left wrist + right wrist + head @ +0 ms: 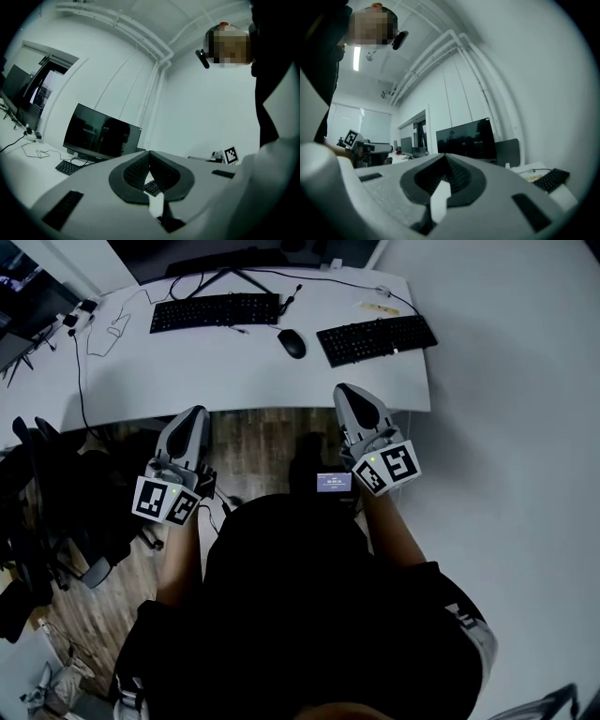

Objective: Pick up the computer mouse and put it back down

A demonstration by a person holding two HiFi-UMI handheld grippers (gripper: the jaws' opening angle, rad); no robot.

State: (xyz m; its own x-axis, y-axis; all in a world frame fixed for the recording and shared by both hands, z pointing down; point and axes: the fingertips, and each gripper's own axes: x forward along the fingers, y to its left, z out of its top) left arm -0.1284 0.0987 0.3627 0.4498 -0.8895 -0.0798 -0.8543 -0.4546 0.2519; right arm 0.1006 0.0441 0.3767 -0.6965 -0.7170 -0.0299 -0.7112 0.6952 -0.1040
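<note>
Two tongs: both closed and empty. The left tongs have their pads tip to tip, with only a far keyboard showing through the gap behind them. The right tongs are pressed together the same way, with nothing between.
Mouse: flat on the desk, at 12 o'clock from me. It lies between the left keyboard at its 10 o'clock and the right keyboard at its 3 o'clock, touching neither.
Tongs to mouse: well apart. Both tips hang on my side of the desk edge, with the mouse at about 11 o'clock from the right tip and 1 o'clock from the left.
Stage: I judge this fits two readings. Either the mouse is waiting to be lifted, or it is already set back with my tongs off it. One look cannot tell them apart.
Nearer tool: the right tongs, by my reckoning, with the straighter line to the mouse.
Handling: it is small, smooth and domed, so I expect it to slip from a grip taken high on its back. Pads low across its narrow sides should hold best.
Hazards: the right keyboard's near corner crowds the mouse's 4 o'clock. The cables lie at the left keyboard's 9 o'clock, well away from the mouse.
Care: whichever reading holds, I keep both tongs level and clear of the desk edge.
</note>
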